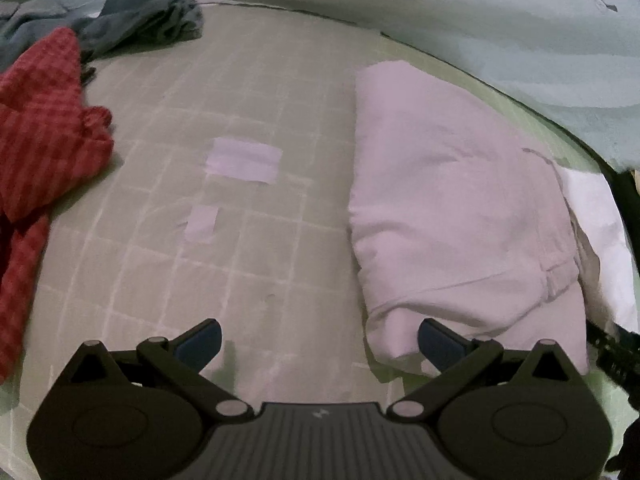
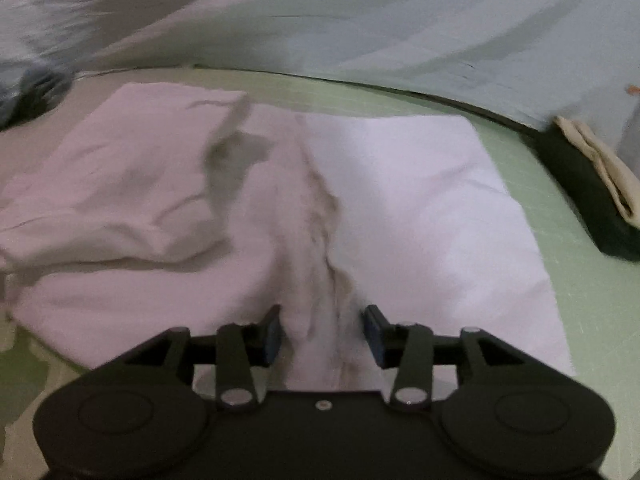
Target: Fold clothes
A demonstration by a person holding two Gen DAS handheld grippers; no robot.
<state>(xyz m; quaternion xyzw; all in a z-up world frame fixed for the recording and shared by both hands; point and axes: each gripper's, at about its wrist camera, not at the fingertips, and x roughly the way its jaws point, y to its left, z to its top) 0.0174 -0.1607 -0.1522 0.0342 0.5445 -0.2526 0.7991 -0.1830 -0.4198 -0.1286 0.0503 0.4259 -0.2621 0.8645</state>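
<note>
**Pale garment lying folded on the gridded mat**

The soft green cutting mat is bearing a rumpled pinkish-white garment at right. Left gripper is gaping wide, empty; right gripper is straddling a raised fabric ridge, jaws part-open, not pinching.

I am seeing one pale pink garment, one red checked cloth, one blue-grey cloth, and two tape patches.

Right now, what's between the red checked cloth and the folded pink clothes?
Just bare green mat with two pale patches, between red checked cloth and pink clothes; left wrist view.
</note>
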